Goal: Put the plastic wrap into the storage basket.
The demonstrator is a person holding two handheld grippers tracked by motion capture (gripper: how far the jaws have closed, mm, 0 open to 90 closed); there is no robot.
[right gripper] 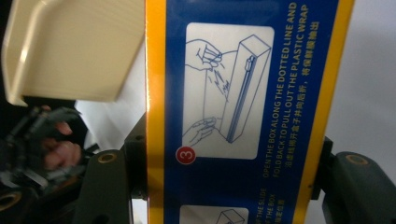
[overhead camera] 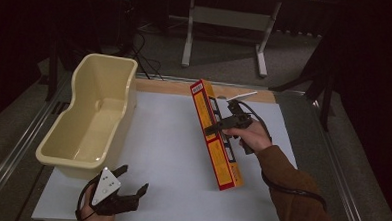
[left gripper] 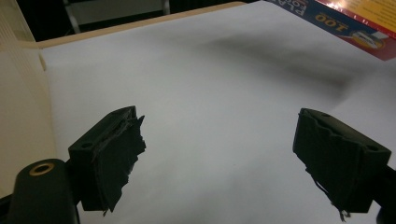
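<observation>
High view: right gripper [overhead camera: 222,125] clamps the long yellow-and-red box [overhead camera: 216,136], tilted on end right of the white board's [overhead camera: 167,154] middle; left gripper [overhead camera: 130,185] rests spread at the board's near left corner; cream tub [overhead camera: 91,117] lies along the left edge.
Left gripper view: jaws wide apart, holding nothing, above bare board [left gripper: 210,93]; box corner [left gripper: 359,28] at top right.
Right gripper view: jaws pressed against both sides of the box's blue instruction panel [right gripper: 243,116]; tub [right gripper: 74,46] beyond at upper left.

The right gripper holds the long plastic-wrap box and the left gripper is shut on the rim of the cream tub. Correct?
Not quite. The left gripper is open, holding nothing, beside the cream tub, as the high view shows. The right gripper does hold the plastic-wrap box.
</observation>
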